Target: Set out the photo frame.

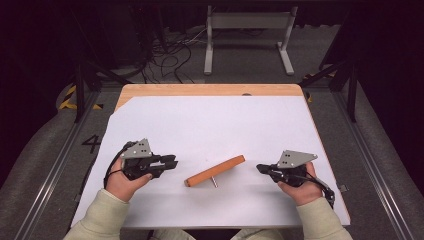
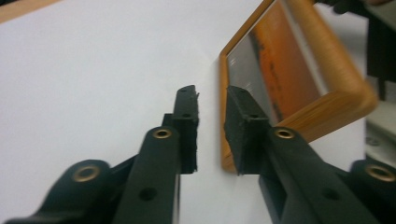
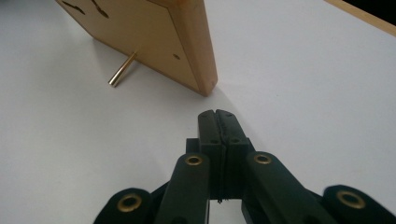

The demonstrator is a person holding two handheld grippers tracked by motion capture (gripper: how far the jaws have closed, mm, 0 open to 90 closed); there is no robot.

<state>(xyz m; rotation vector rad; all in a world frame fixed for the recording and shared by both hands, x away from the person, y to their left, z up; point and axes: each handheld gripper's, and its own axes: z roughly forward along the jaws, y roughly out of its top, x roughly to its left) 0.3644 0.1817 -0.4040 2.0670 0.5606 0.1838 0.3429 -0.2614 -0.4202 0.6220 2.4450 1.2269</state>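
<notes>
A small wooden picture frame (image 1: 215,170) stands on the white sheet, leaning on a brass peg (image 1: 214,182). My left gripper (image 1: 172,161) lies just left of it, open by a narrow gap with nothing between its jaws. In the left gripper view the frame's glass front (image 2: 289,70) rises just beyond the right jaw of the left gripper (image 2: 211,91). My right gripper (image 1: 260,168) rests to the frame's right, shut and empty. In the right gripper view the right gripper (image 3: 217,112) points at the frame's back (image 3: 154,32) and the peg (image 3: 122,70), a short way off.
The white sheet (image 1: 210,125) covers most of a wooden table (image 1: 200,90), whose far edge stays bare. Beyond the table are a dark floor, loose cables (image 1: 170,55) and a grey metal stand (image 1: 247,25). Metal rails run along both sides.
</notes>
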